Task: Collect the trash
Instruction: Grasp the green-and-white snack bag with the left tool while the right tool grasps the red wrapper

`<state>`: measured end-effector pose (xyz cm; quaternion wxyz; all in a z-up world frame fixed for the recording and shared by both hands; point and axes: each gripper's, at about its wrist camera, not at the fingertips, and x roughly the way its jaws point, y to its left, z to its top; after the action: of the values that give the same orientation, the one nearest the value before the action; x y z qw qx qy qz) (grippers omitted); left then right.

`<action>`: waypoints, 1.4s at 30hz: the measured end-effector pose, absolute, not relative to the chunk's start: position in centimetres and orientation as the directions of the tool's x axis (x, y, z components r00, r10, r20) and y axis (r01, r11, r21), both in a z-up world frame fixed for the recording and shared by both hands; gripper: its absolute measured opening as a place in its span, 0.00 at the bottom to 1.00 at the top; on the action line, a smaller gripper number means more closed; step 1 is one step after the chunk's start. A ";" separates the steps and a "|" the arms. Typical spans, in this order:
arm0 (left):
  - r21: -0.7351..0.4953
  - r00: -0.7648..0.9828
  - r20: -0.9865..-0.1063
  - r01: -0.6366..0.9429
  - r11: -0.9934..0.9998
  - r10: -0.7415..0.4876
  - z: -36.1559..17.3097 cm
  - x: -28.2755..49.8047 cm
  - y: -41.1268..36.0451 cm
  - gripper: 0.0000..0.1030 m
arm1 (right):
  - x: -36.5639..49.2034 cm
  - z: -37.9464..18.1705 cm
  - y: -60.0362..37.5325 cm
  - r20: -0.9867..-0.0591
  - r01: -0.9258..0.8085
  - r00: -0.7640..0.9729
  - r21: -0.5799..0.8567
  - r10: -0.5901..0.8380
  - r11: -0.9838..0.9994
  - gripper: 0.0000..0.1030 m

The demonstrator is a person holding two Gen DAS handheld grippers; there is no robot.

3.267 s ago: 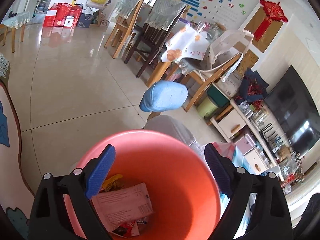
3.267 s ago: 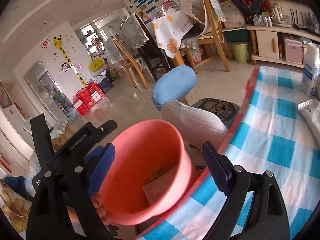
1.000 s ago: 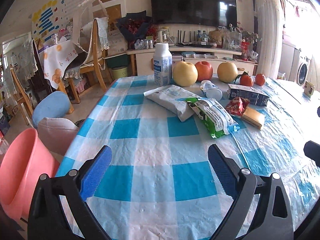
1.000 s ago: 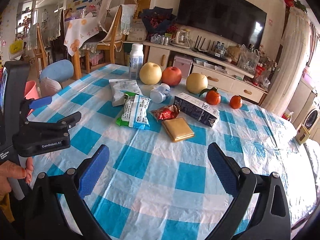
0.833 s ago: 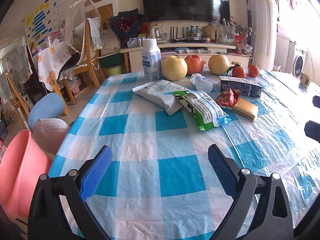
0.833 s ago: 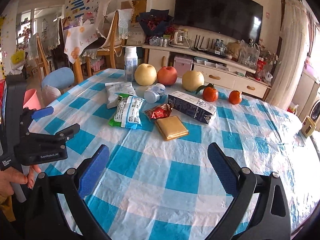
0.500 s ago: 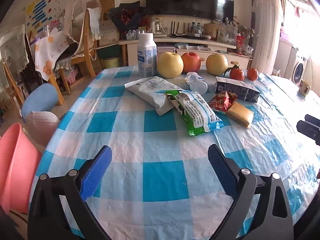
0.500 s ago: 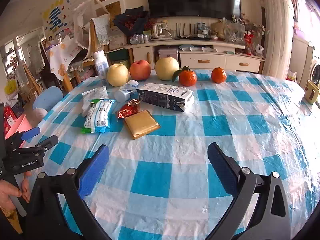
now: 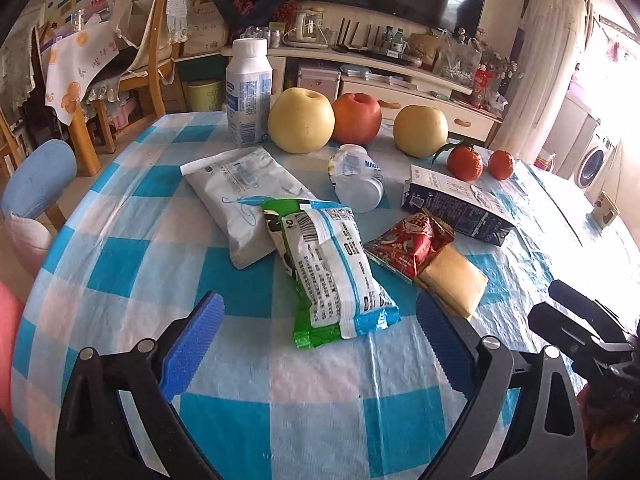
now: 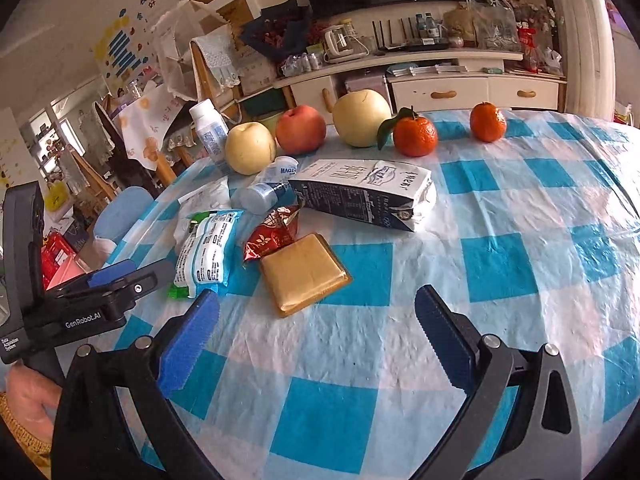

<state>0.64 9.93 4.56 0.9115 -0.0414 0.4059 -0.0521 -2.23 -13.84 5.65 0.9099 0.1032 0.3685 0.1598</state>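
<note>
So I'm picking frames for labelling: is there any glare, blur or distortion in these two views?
Left wrist view: window light blows out the upper right edge, washing out the curtain; the green-and-white packet is sharp. Right wrist view: even light, mild sheen on the tablecloth, milk carton print crisp. Both: strong fisheye bending and dark corners.

"GenRobot.AI" stands in white on the black body of the left gripper [image 10: 114,276], with small print "Data Acquisition System" lower on its handle. The tipped-over small bottle [image 10: 267,184] shows blue letters "MAG". Other package print is too small to read.
</note>
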 end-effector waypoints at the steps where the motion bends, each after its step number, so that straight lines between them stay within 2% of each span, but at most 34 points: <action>1: -0.114 0.661 -0.740 0.058 0.992 -0.124 4.5 1.1 9.8 0.93 | -1.6 5.5 -13.9 -0.638 -0.212 0.674 0.314 0.371 0.926 0.95; 3: -0.102 0.650 -0.752 0.045 0.994 -0.107 4.1 2.2 9.5 0.93 | -0.5 5.2 -14.3 -0.632 -0.207 0.667 0.353 0.395 0.913 0.93; 6: -0.097 0.637 -0.766 0.026 0.995 -0.092 3.5 3.5 9.4 0.93 | 1.0 4.7 -14.8 -0.618 -0.202 0.645 0.431 0.450 0.880 0.74; 8: -0.094 0.631 -0.771 0.018 0.995 -0.084 3.3 4.1 9.5 0.93 | 2.0 4.4 -15.0 -0.609 -0.199 0.632 0.471 0.480 0.859 0.74; 10: -0.081 0.628 -0.775 0.012 0.997 -0.070 3.0 4.6 9.3 0.92 | 2.9 4.0 -14.9 -0.598 -0.201 0.617 0.509 0.511 0.837 0.66; 12: -0.068 0.620 -0.782 0.009 0.998 -0.059 2.7 5.0 9.3 0.85 | 3.8 3.6 -14.6 -0.596 -0.206 0.601 0.527 0.532 0.824 0.61; 13: -0.063 0.616 -0.786 0.006 0.998 -0.053 2.5 5.2 9.3 0.79 | 4.2 3.5 -14.3 -0.599 -0.210 0.597 0.525 0.534 0.825 0.59; 15: -0.072 0.614 -0.787 0.005 0.997 -0.060 2.2 5.4 9.3 0.78 | 5.0 3.1 -13.8 -0.602 -0.219 0.585 0.529 0.544 0.820 0.57; 22: -0.099 0.620 -0.777 0.041 0.994 -0.103 2.1 5.4 8.9 0.58 | 6.3 2.8 -12.2 -0.588 -0.258 0.541 0.565 0.602 0.784 0.57; 27: -0.112 0.621 -0.775 0.050 0.992 -0.119 2.1 5.2 8.8 0.50 | 7.2 2.6 -11.2 -0.604 -0.270 0.525 0.550 0.599 0.791 0.57; 29: -0.117 0.622 -0.773 0.054 0.992 -0.126 2.2 5.0 8.9 0.48 | 7.5 2.7 -10.7 -0.607 -0.279 0.520 0.545 0.601 0.791 0.51; 31: -0.123 0.623 -0.771 0.056 0.991 -0.131 2.2 5.0 9.0 0.46 | 7.9 2.5 -10.3 -0.623 -0.278 0.508 0.534 0.594 0.799 0.41; 42: -0.145 0.626 -0.766 0.049 0.988 -0.143 2.4 4.1 9.8 0.41 | 7.7 2.7 -9.8 -0.633 -0.297 0.512 0.504 0.581 0.811 0.26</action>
<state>4.14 9.81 2.41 0.9001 -0.0551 0.4289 -0.0533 7.67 -9.81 2.71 0.8532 0.1681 0.4214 0.2572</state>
